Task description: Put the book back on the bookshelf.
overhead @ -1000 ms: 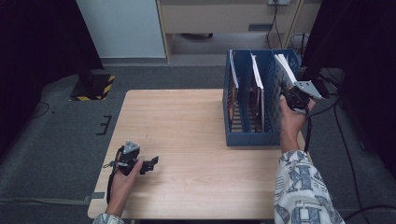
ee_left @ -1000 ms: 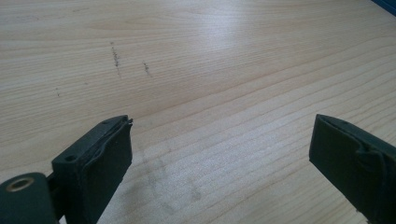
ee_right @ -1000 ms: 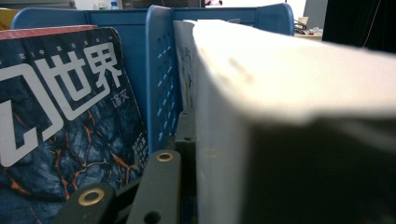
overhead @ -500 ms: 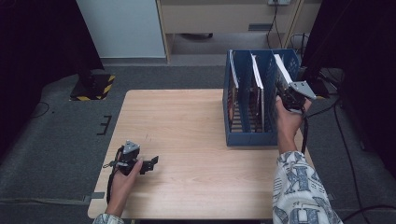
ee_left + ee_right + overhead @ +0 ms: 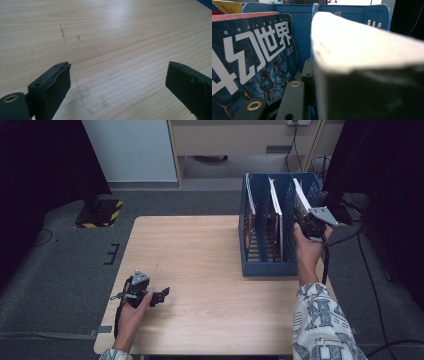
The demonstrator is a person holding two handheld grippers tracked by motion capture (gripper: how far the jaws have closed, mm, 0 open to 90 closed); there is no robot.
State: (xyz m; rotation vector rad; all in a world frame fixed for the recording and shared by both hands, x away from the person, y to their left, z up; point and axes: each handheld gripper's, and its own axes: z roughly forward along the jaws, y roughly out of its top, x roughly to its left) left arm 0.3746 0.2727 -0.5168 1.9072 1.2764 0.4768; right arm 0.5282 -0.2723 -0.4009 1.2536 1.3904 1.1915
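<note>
A blue file rack [image 5: 270, 267] stands at the table's right side, seen close up as blue walls [image 5: 299, 15] in the right gripper view. A thick white-edged book [image 5: 300, 195] leans in its rightmost compartment. My right gripper [image 5: 306, 222] is at that book [image 5: 362, 37]; its jaws have just been opening, with the book still between them. A dark blue magazine [image 5: 254, 57] stands in the middle compartment [image 5: 275, 215]. My left gripper [image 5: 162, 295] rests low over the table at the front left, open [image 5: 117, 82], with bare wood between its jaws.
Another book [image 5: 250, 205] stands in the rack's left compartment. The wooden table [image 5: 200, 245] has grey floor around it. A cabinet [image 5: 130, 150] and a black stand with a striped base [image 5: 100, 212] are beyond the far edge.
The right hand and the white book have shifted slightly left in the rack's right compartment. The left hand has stayed still.
</note>
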